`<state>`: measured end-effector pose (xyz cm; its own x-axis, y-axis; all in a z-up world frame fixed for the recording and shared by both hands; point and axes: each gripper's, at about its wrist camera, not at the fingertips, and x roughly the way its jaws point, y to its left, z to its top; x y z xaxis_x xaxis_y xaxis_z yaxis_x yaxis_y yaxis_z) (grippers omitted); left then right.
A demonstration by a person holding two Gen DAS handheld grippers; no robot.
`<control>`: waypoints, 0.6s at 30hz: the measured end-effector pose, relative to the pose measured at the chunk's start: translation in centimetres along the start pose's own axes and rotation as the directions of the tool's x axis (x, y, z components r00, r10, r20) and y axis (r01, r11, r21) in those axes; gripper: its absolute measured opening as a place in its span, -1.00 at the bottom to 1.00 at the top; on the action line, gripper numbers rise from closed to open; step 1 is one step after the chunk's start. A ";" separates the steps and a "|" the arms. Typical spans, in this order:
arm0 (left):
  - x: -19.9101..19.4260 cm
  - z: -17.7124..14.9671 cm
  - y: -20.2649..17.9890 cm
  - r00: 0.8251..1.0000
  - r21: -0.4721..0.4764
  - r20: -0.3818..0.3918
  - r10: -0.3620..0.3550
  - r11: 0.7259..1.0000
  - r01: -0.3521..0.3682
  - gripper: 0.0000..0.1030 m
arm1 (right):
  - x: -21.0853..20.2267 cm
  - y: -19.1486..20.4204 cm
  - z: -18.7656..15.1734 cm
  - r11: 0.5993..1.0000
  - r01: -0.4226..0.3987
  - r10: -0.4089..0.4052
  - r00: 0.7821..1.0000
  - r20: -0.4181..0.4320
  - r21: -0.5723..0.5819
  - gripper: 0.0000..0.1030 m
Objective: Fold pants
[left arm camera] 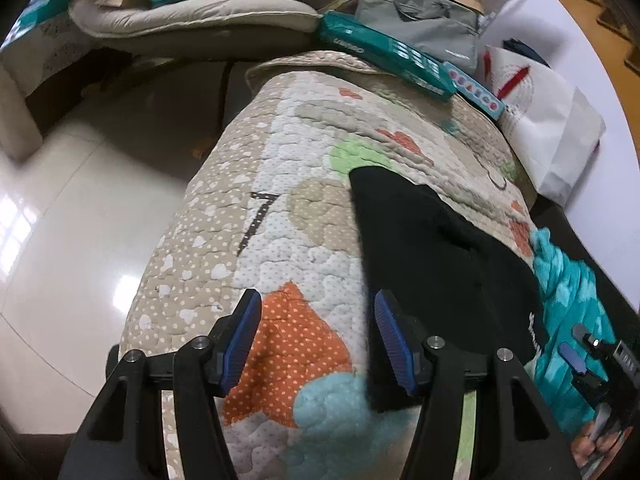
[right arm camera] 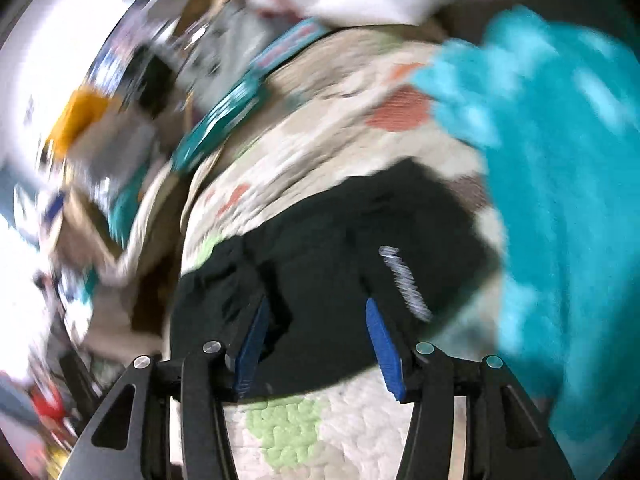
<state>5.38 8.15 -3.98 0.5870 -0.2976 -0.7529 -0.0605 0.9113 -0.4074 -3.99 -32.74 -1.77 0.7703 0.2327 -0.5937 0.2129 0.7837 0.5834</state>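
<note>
Flat on the quilt (left arm camera: 280, 184) lie black pants (left arm camera: 432, 248), both grippers empty.

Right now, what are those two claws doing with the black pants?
Left gripper open, empty, over quilt. Right gripper open above black pants. Teal blanket alongside.

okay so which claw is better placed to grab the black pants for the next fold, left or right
Right, probably. The right claw is open directly over the black pants, though that view is blurred. The left claw is also open but sits mostly over the quilt, with the pants beside one finger.
</note>
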 end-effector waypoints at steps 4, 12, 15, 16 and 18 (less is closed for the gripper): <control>-1.2 0.0 -2.0 0.999 0.058 -0.023 -0.042 0.997 0.044 0.12 | -0.1 -1.6 -0.4 0.996 0.044 -0.045 0.999 0.014 0.071 0.09; 0.5 3.9 -15.4 0.976 0.301 -0.121 -0.183 0.930 0.212 0.19 | 1.8 -3.2 -1.6 0.987 0.115 -0.113 0.993 -0.019 0.112 0.09; 4.1 4.9 -21.2 0.956 0.364 -0.210 -0.203 0.892 0.269 0.24 | 2.5 -4.2 -1.5 0.982 0.118 -0.118 0.993 -0.008 0.146 0.09; 5.4 5.0 -23.0 0.954 0.386 -0.229 -0.193 0.882 0.271 0.24 | 2.8 -4.4 -1.4 0.982 0.117 -0.118 0.993 -0.004 0.151 0.09; 8.0 5.0 -26.1 0.948 0.422 -0.263 -0.178 0.863 0.279 0.24 | 3.2 -4.7 -1.2 0.981 0.100 -0.102 0.995 0.005 0.164 0.09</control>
<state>15.71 -16.60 3.19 0.3550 -0.5196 -0.7772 0.4522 0.8230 -0.3438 -3.31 -35.00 -7.09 0.7476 0.1490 -0.6472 0.3841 0.6981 0.6043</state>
